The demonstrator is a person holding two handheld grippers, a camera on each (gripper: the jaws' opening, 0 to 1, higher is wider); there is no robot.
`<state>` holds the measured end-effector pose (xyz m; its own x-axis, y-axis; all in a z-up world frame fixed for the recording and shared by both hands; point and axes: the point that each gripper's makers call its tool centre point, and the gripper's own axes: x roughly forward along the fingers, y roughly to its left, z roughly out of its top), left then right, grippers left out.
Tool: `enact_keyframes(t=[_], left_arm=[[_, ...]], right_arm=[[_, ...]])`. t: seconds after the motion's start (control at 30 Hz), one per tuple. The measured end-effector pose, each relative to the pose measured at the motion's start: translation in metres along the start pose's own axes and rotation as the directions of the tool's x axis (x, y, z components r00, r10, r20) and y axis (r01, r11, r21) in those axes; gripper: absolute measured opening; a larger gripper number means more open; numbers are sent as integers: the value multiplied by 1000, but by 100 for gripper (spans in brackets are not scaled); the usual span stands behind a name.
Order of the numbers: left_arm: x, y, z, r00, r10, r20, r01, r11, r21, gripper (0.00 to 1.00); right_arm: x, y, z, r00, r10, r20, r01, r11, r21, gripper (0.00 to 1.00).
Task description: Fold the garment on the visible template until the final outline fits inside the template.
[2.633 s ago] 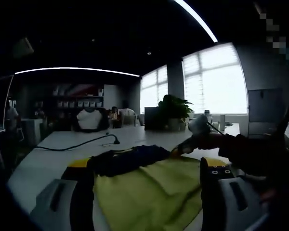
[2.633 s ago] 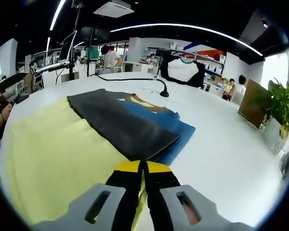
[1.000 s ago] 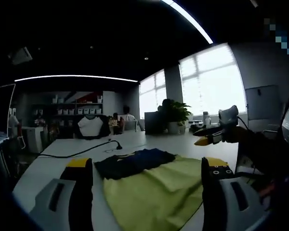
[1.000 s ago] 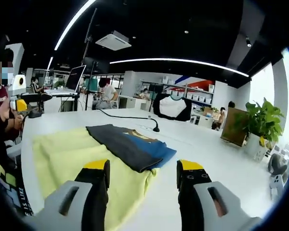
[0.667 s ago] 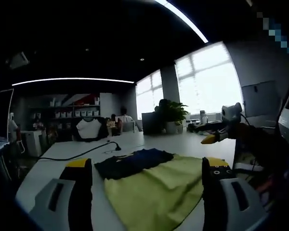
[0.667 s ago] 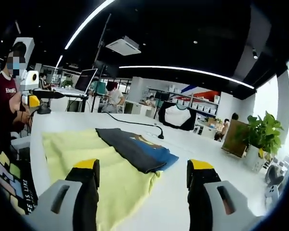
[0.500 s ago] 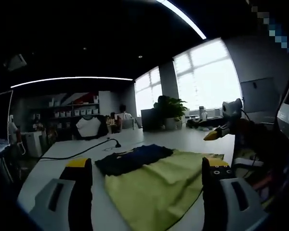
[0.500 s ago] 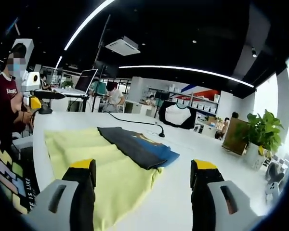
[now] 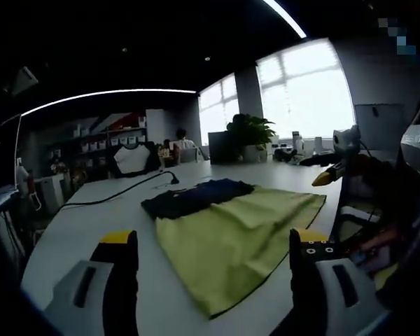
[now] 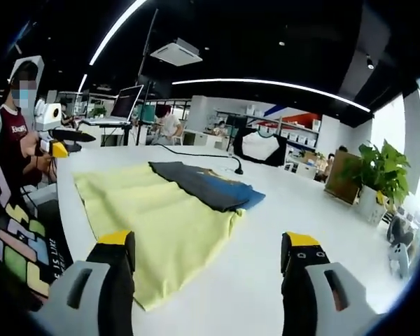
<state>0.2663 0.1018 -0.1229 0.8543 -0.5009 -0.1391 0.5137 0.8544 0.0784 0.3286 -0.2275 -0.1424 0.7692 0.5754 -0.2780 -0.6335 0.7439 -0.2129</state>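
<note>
Both grippers hanging above the table edge, jaws spread, gripping nothing

Left gripper (image 9: 210, 259) and right gripper (image 10: 206, 262) are sitting at the bottom of their views, fingers wide apart; the folded dark garment (image 10: 206, 185) is lying at mid-frame on the far end of the yellow-green template (image 10: 161, 217), on the white table (image 10: 301, 210); a black cable (image 9: 115, 196) is trailing at centre left

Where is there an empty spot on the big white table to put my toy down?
The white table is bare past the yellow-green cloth, toward the potted plant. In the left gripper view there is bare room between the cloth and the black cable. It is crowded where the folded dark garment lies on the cloth's far edge.
</note>
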Motion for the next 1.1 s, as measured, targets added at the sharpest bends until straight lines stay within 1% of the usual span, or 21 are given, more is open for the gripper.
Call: enact_keyframes(t=[0.07,0.1,0.13,0.17,0.2,0.23,0.27,0.3,0.33,0.43,0.5,0.57,0.63,0.7,0.77,0.87,0.9,0.97,1.03,1.1], left_arm=[[0,-1,-5,1000,-2,-17,2,1000,2,93],[0,-2,-8,1000,-6,-28,7,1000,6,92],[0,-2,-10,999,-6,-32,6,1000,7,90],[0,-1,-12,999,-7,-35,7,1000,7,88],[-1,0,-16,999,-5,-47,5,1000,-1,83],[-2,1,-19,999,-7,-51,6,1000,-10,80],[-3,2,-22,998,-15,-59,14,1000,-21,78],[-4,2,-26,997,-17,-71,15,999,-28,74],[-5,4,-31,995,-11,-95,7,999,-37,71],[-5,7,-40,992,4,-124,-6,1000,-16,66],[-6,8,-44,991,10,-134,-12,1000,-17,63],[-8,8,-47,989,6,-148,-12,999,-35,60],[-10,10,-49,988,9,-154,-16,999,-48,56],[-11,10,-50,988,5,-157,-14,998,-53,50],[-11,8,-53,985,-2,-171,-9,998,-64,45],[-10,8,-52,987,-3,-163,-9,998,-68,44],[-10,7,-53,986,-6,-169,-6,998,-70,42],[-10,7,-56,984,-9,-180,-4,997,-73,38],[-11,2,-57,984,-31,-175,22,998,-58,38],[-11,0,-59,982,-41,-183,30,998,-64,33]], right_arm=[[-1,3,-5,1000,7,-18,-7,1000,1,87],[-2,3,-8,999,11,-30,-11,1000,6,85],[-4,8,-17,997,37,-68,-31,996,78,82],[-4,13,-19,995,65,-73,-58,993,100,82],[-5,12,-20,996,58,-67,-53,996,74,81],[-6,13,-22,996,48,-76,-44,998,55,80],[-8,12,-28,993,33,-109,-32,999,13,79],[-8,14,-30,993,33,-116,-31,999,21,78],[-8,16,-31,992,40,-118,-37,999,26,77],[-10,18,-36,989,53,-137,-47,998,48,72],[-11,21,-39,987,52,-155,-48,998,34,70],[-13,23,-38,987,54,-151,-50,998,29,64],[-15,27,-38,986,75,-147,-71,997,37,59],[-15,31,-41,983,93,-159,-87,995,42,53],[-15,34,-44,979,108,-171,-101,994,46,45],[-14,40,-48,973,131,-189,-123,991,53,38],[-14,41,-49,972,136,-193,-128,990,54,36],[-13,43,-45,976,149,-158,-145,989,40,29],[-15,42,-49,971,151,-187,-145,988,44,27],[-16,41,-50,970,156,-187,-147,987,62,26]])
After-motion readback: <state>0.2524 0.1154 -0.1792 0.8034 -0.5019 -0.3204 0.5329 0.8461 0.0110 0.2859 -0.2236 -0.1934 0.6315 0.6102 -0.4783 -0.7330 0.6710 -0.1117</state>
